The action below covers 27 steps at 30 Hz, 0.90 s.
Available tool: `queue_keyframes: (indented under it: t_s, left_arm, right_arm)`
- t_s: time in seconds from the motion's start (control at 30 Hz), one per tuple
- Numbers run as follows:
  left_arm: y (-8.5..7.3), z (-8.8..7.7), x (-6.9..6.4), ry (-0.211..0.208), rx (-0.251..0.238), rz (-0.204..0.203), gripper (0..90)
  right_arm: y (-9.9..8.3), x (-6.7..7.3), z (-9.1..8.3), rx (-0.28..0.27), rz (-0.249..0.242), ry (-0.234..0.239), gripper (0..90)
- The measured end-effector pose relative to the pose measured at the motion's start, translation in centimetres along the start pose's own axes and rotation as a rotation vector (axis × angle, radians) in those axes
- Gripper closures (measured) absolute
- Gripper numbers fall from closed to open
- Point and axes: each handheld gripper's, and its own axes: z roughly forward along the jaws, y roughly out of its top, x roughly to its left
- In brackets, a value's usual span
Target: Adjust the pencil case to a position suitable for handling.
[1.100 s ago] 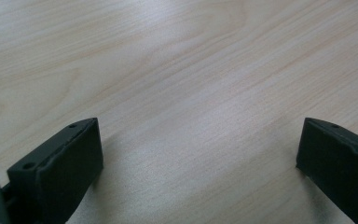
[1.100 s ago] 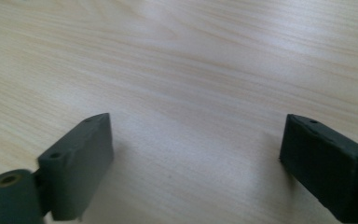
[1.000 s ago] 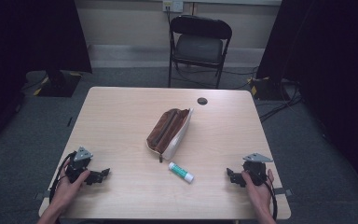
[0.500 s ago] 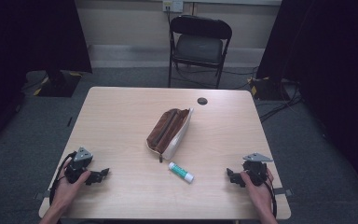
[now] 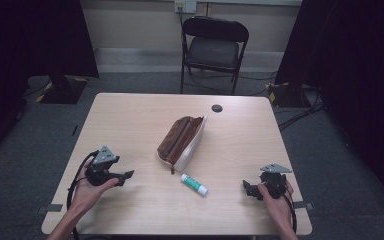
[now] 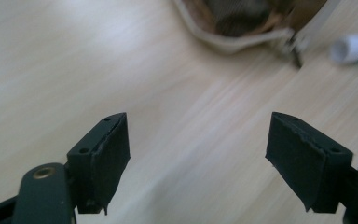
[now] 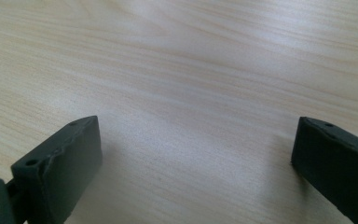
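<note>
The left gripper (image 6: pixel 198 154) and right gripper (image 7: pixel 193 163) are both hovering over the counter (image 5: pixel 130 120), jaws spread wide, gripping nothing; the pouch (image 6: pixel 235 23) is lying at the left gripper's 12 o'clock.

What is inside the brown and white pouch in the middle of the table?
The pouch lies with its zip open. The left gripper view shows only a dark, blurred interior, nothing identifiable. Its walls hide the rest. The tube lies outside it on the table.

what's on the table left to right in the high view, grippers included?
left gripper → pouch → glue stick → right gripper
</note>
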Motion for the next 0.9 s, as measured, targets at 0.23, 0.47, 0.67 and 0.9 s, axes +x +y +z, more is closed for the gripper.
queue_keyframes:
  t_s: [0.23,0.47,0.67,0.9]
  left_arm:
    - [2.5,3.2,-0.6,-0.035,-0.014,0.030,27.7]
    - [3.5,6.1,0.4,-0.037,-0.044,-0.029,29.8]
    - [3.8,7.5,0.7,-0.031,-0.033,-0.012,31.1]
    - [4.2,9.3,1.1,-0.008,-0.023,-0.032,30.7]
  right_arm:
    - [0.0,0.0,0.0,0.002,-0.012,0.007,0.6]
    - [0.0,0.1,0.0,0.000,-0.016,0.015,0.6]
    - [0.0,0.1,0.0,0.000,-0.018,0.017,0.6]
    - [0.0,0.1,0.0,0.001,-0.021,0.019,0.6]
